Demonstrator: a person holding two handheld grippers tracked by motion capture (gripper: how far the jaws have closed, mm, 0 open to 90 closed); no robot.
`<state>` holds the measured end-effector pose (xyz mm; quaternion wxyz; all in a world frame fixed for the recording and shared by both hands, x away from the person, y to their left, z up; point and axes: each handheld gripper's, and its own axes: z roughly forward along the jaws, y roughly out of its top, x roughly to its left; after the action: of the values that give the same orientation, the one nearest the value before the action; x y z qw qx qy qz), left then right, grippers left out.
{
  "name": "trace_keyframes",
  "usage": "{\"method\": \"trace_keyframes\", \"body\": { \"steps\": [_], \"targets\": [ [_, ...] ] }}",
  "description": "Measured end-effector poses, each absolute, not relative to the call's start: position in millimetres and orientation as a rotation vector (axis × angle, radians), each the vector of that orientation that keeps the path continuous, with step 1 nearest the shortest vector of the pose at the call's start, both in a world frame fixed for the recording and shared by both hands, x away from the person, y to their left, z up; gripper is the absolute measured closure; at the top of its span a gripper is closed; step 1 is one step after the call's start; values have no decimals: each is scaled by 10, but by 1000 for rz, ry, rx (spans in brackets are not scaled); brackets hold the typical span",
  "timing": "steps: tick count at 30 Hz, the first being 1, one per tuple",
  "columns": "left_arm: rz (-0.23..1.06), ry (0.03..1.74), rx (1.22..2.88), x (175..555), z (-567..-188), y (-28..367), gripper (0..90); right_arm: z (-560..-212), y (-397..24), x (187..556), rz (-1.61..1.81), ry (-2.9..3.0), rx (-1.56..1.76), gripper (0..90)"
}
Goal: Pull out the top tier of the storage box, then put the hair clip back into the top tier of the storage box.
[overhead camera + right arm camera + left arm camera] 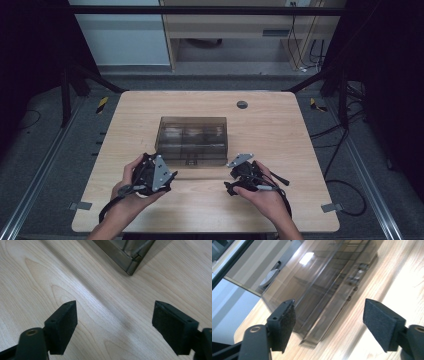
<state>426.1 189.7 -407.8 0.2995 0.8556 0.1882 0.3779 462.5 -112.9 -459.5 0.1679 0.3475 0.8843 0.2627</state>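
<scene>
A smoky, see-through plastic box (192,140) with its lid down stands at the middle of the wooden table (280,130). My left gripper (152,170) is held by a hand just off the box's near left corner. In the left gripper view that gripper (329,325) is open with nothing between its pads, and the box (322,282) lies tilted ahead of it. My right gripper (242,172) is off the box's near right corner. In the right gripper view it (115,325) stands open over bare wood, with a corner of the box (125,252) beyond it.
A round grey cable hole (242,104) sits in the table behind the box. Black frame struts (85,75) stand off the table's far corners. A wooden cabinet (230,30) and loose cables (345,190) are on the floor around the table.
</scene>
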Motion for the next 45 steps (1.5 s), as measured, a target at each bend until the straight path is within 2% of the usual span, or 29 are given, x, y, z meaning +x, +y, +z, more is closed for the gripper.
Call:
{"method": "trace_keyframes", "body": {
  "steps": [1, 6, 10, 11, 12, 13, 14, 17, 20, 23, 29, 32, 35, 40, 45],
  "targets": [
    [999, 511, 2263, 4281, -4040, 1983, 241, -4588, -1112, 4648, 735, 2538, 985, 157],
    [952, 556, 2237, 4331, -3964, 2202, 207, -4534, -1094, 4682, 683, 2571, 952, 106],
    [939, 582, 2240, 4361, -3920, 2385, 207, -4455, -1115, 4711, 624, 2596, 926, 114],
    [892, 601, 2242, 4389, -3911, 2481, 206, -4398, -1129, 4721, 604, 2603, 920, 162],
    [892, 601, 2242, 4389, -3911, 2481, 202, -4398, -1129, 4721, 604, 2603, 920, 162],
    [813, 630, 2232, 4413, -3908, 2542, 202, -4366, -1142, 4726, 593, 2607, 915, 167],
    [748, 645, 2231, 4442, -3905, 2612, 198, -4306, -1167, 4731, 587, 2611, 913, 208],
    [724, 643, 2251, 4479, -3907, 2668, 192, -4243, -1199, 4736, 578, 2623, 903, 245],
    [674, 645, 2264, 4527, -3909, 2721, 196, -4140, -1246, 4762, 579, 2639, 884, 348],
    [644, 637, 2274, 4584, -3904, 2745, 201, -4099, -1264, 4784, 587, 2648, 868, 394],
    [582, 562, 2338, 4661, -3851, 2698, 247, -4006, -1253, 4842, 591, 2677, 811, 534],
    [548, 548, 2374, 4720, -3825, 2691, 303, -3936, -1230, 4879, 590, 2695, 771, 628],
    [525, 550, 2406, 4775, -3822, 2678, 321, -3914, -1214, 4896, 587, 2700, 753, 664],
    [495, 547, 2445, 4832, -3865, 2660, 404, -3868, -1179, 4931, 599, 2720, 705, 720],
    [481, 523, 2477, 4854, -3954, 2641, 413, -3834, -1151, 4962, 602, 2734, 660, 749]
  ]
}}
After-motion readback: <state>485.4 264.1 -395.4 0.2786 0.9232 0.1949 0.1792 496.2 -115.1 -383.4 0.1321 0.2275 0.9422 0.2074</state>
